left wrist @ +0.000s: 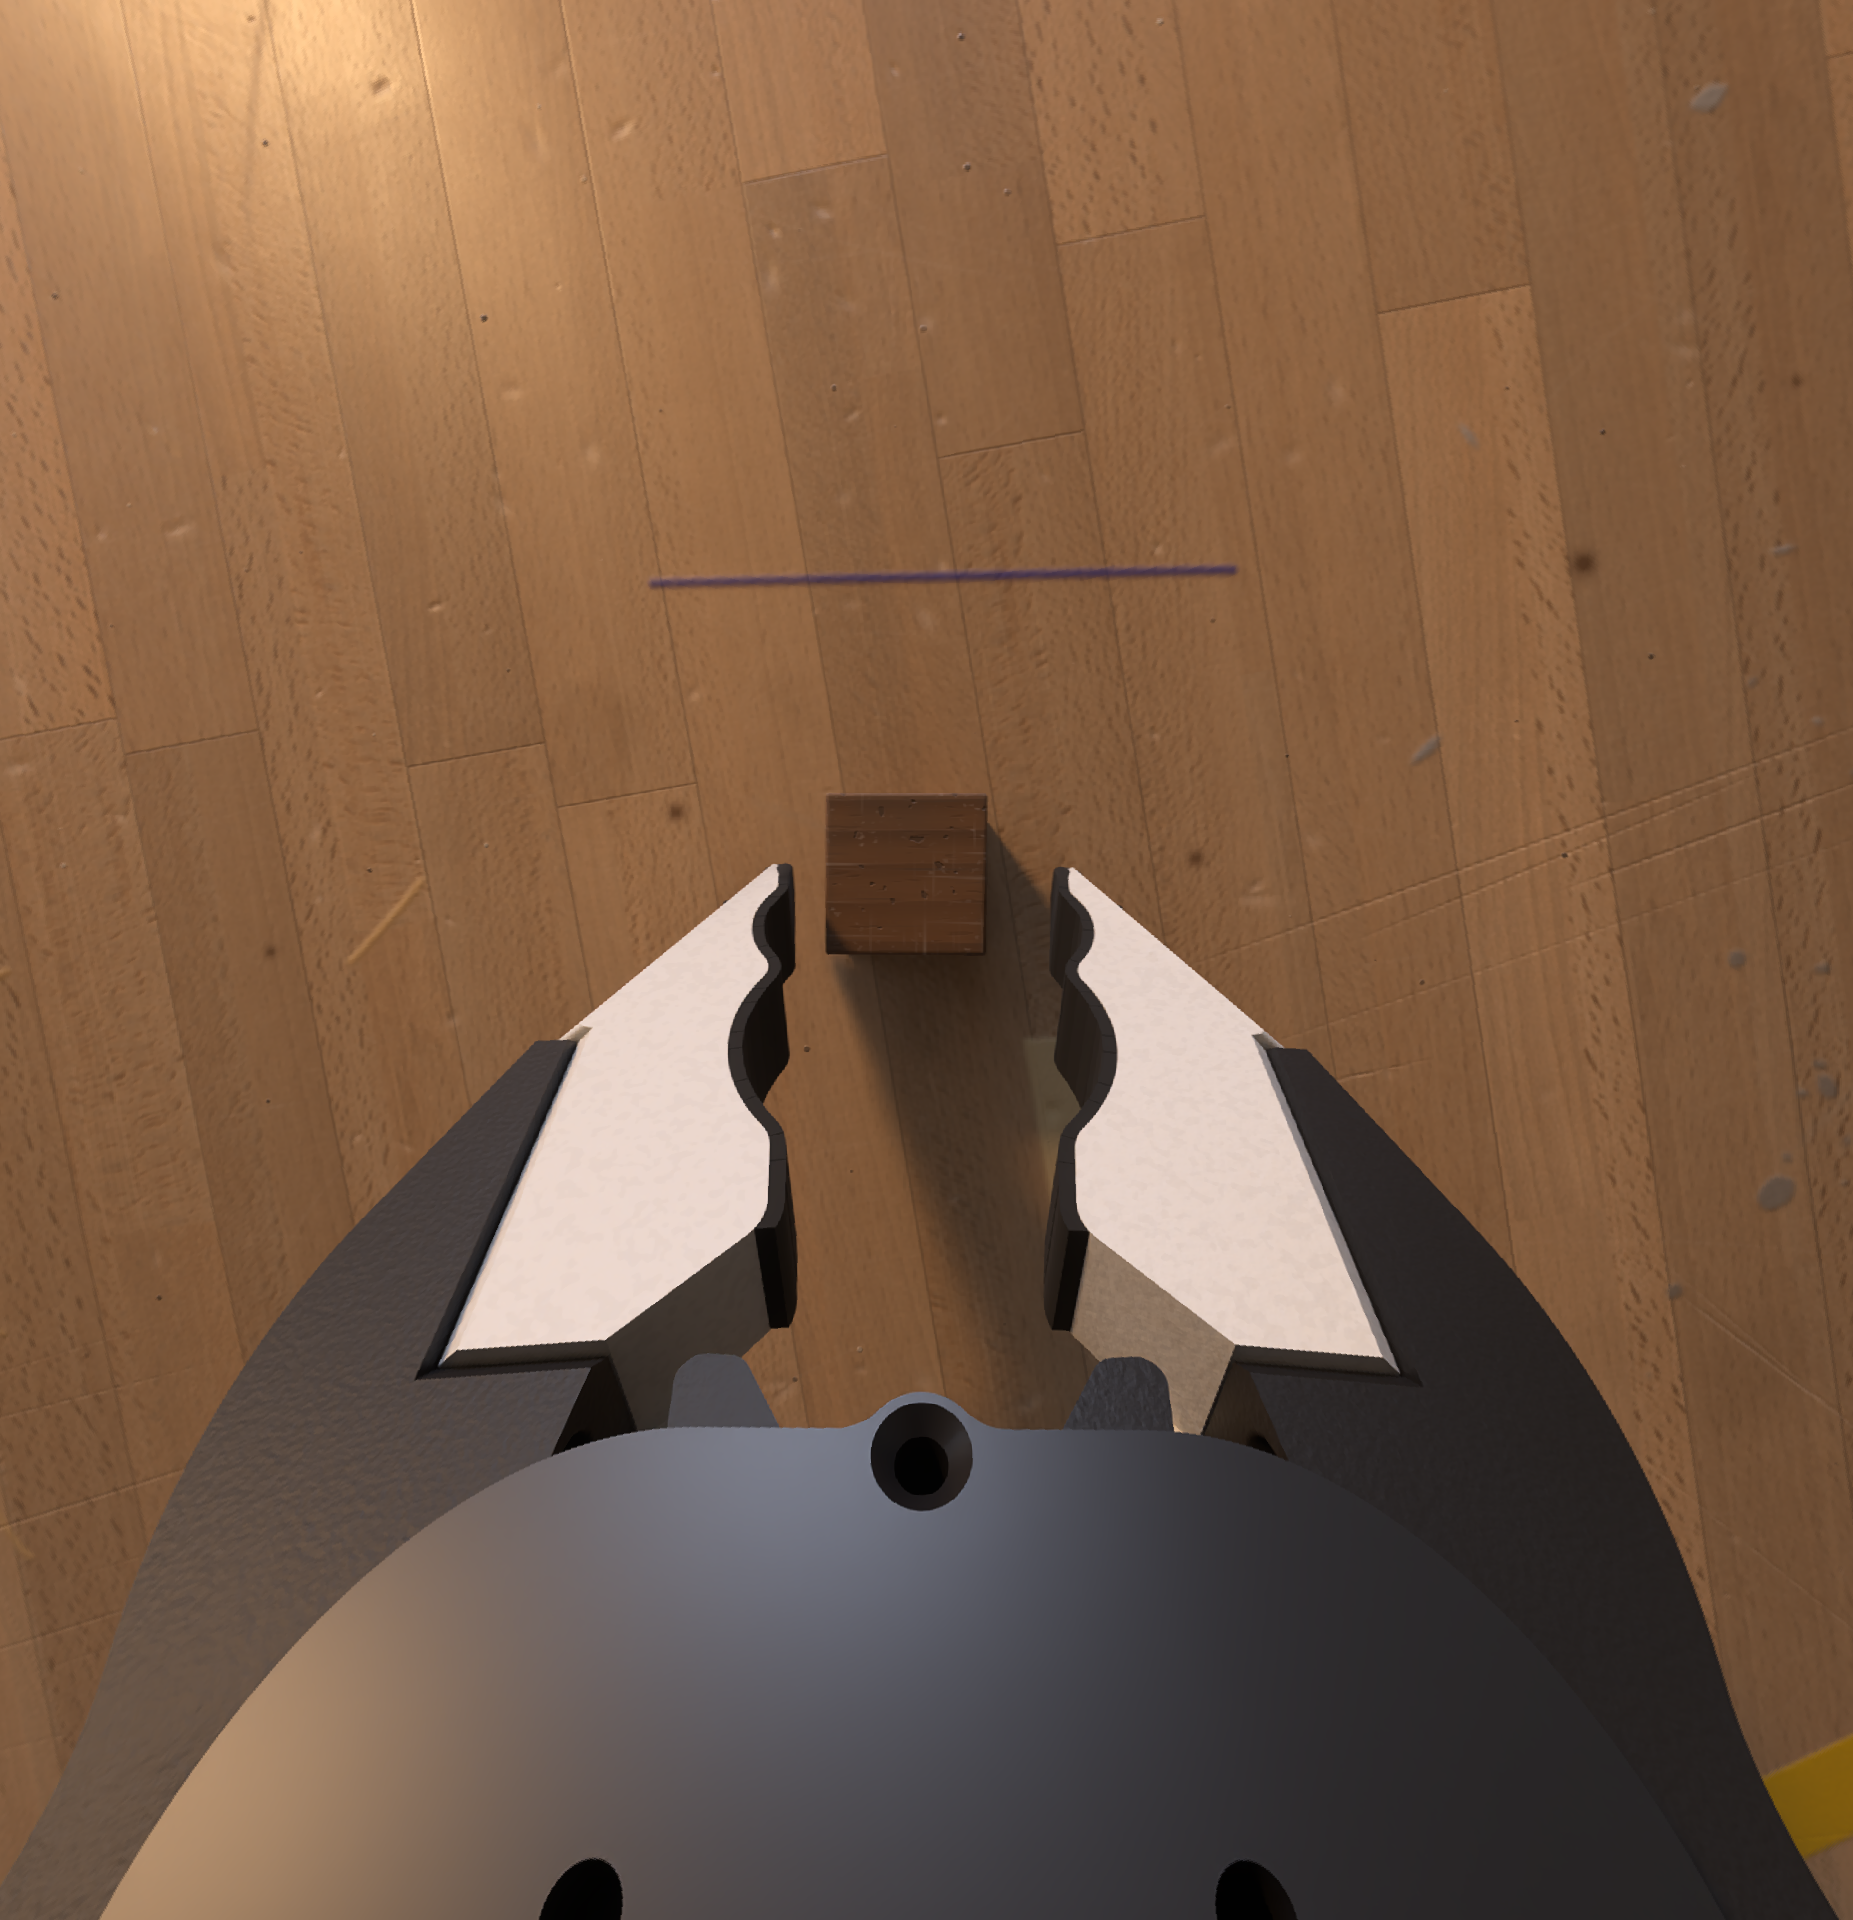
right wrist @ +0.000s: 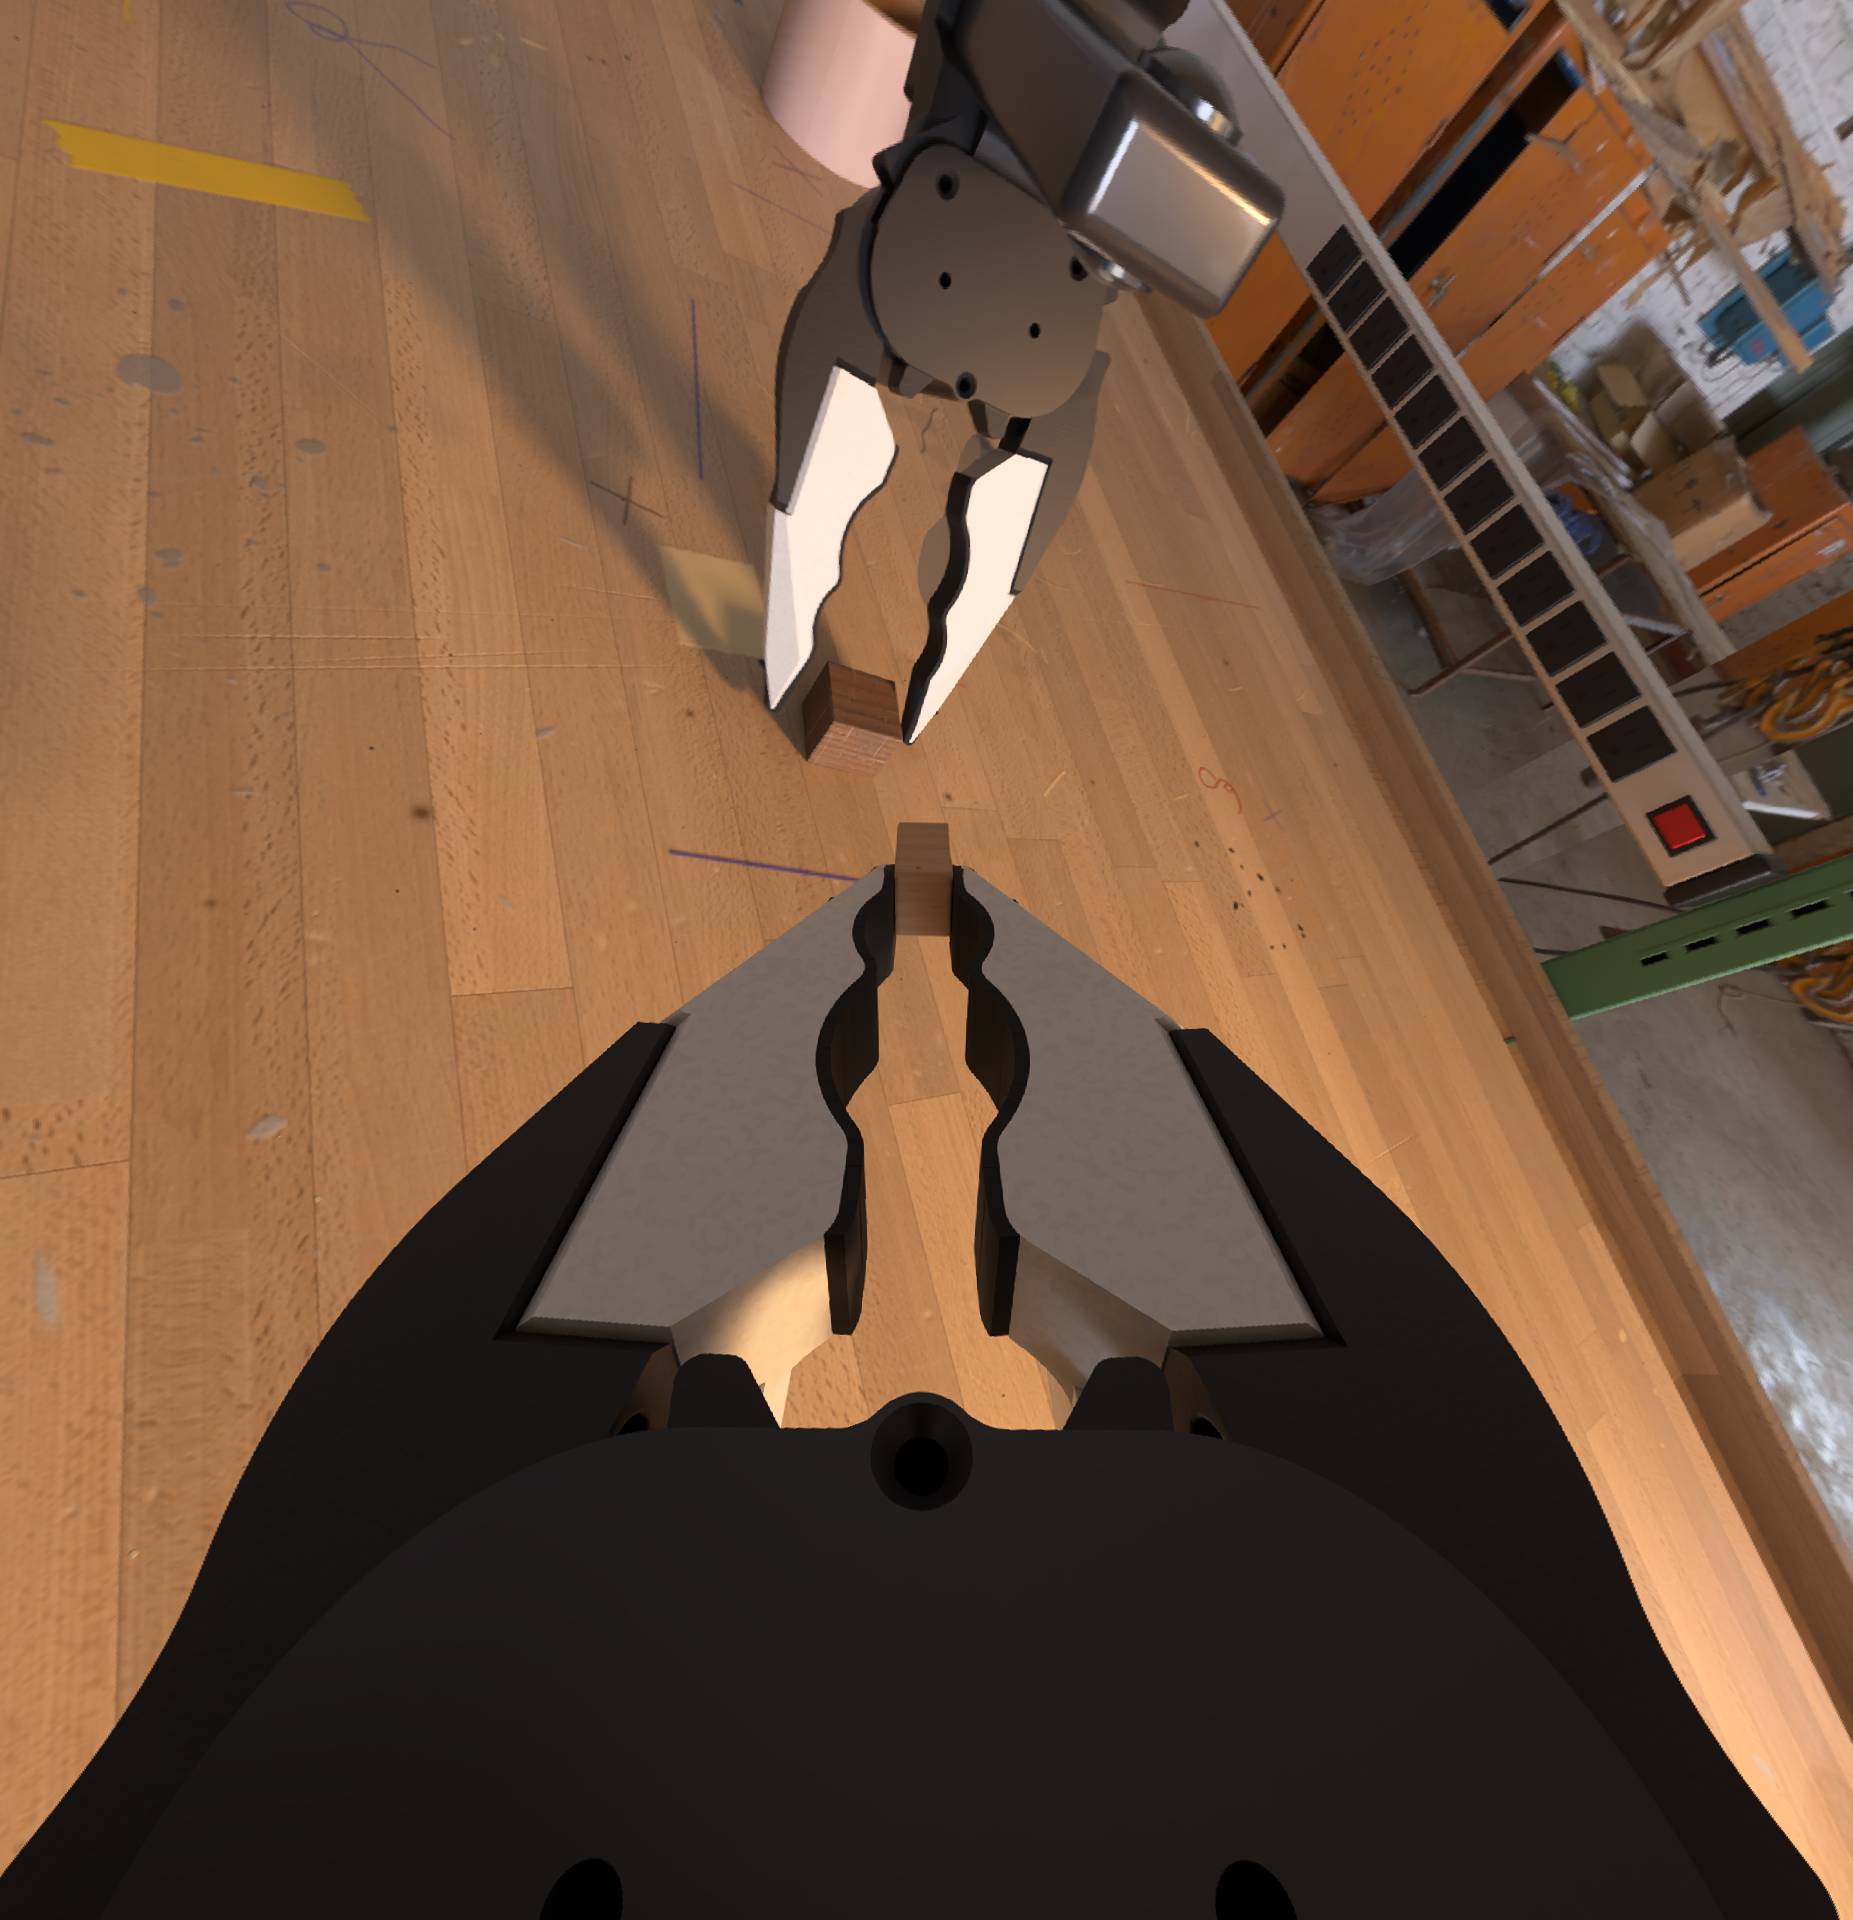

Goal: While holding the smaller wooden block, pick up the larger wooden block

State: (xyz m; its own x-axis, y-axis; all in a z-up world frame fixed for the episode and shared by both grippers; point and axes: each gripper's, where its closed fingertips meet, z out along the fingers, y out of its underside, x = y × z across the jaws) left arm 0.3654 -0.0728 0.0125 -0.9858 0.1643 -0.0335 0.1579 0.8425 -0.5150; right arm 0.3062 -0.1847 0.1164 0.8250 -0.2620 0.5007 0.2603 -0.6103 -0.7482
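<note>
Between the fingertips of the left gripper point(left wrist: 922, 883) sits the larger wooden block point(left wrist: 906, 875), a dark brown cube resting on the wooden table point(left wrist: 382, 468). Its fingers are spread wide, one on each side of the cube with a narrow gap of table showing at both sides, so they do not press it. In the left wrist view the cube lies closer to the left fingertip than to the right one, and its far half reaches past the tips. A thin purple line point(left wrist: 943, 576) is drawn across the planks farther off, and a strip of yellow tape point(left wrist: 1826, 1792) shows at the near right corner.

From the right wrist view, the right gripper point(right wrist: 924, 883) has its fingers drawn narrow and clamped on the smaller wooden block point(right wrist: 923, 871), a pale piece pinched at the very tips, with its far end sticking out beyond them. Whether this block is clear of the table cannot be told. Just beyond it, the left gripper point(right wrist: 849, 717) points down at the table with the dark cube point(right wrist: 849, 717) between its white fingers point(right wrist: 818, 561). The two blocks are near each other but apart, with bare planks between them.

Farther left on the table lies another strip of yellow tape point(right wrist: 205, 171), and a pale pink round thing point(right wrist: 834, 94) stands at the far edge behind the left gripper. Along the right edge of the table runs a long white power strip point(right wrist: 1524, 582) with a red switch at its near end, and orange cabinets point(right wrist: 1421, 135) stand beyond it.
</note>
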